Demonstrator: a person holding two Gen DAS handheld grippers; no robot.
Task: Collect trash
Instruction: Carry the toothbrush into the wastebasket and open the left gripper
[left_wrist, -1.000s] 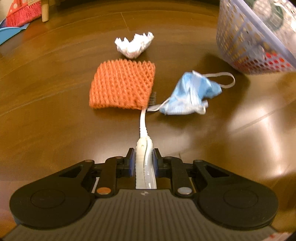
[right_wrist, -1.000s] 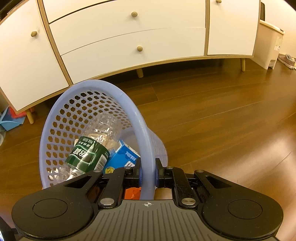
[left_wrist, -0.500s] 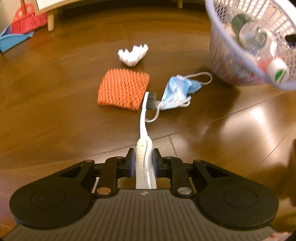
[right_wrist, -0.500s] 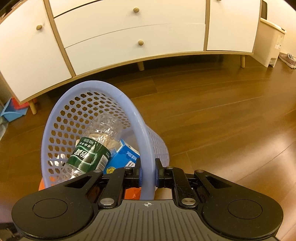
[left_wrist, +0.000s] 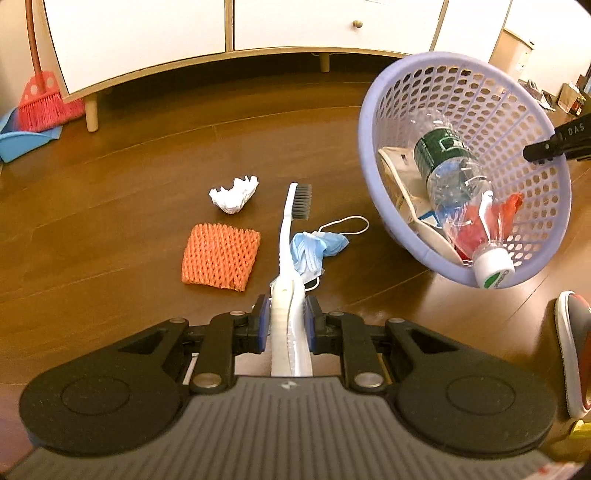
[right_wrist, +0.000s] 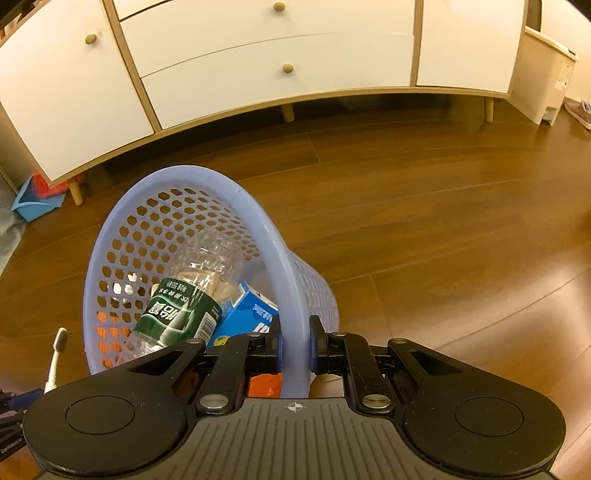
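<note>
The letters "DAS" stand in white on the black gripper part (left_wrist: 569, 142) at three o'clock; the green bottle label (right_wrist: 177, 317) carries unreadable white characters.

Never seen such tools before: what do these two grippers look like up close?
Both look alike: the left gripper and right gripper have black linkage arms with silver rivets, round black side lobes, a ribbed grey body with a small emblem, and blue pads on the fingers.
</note>
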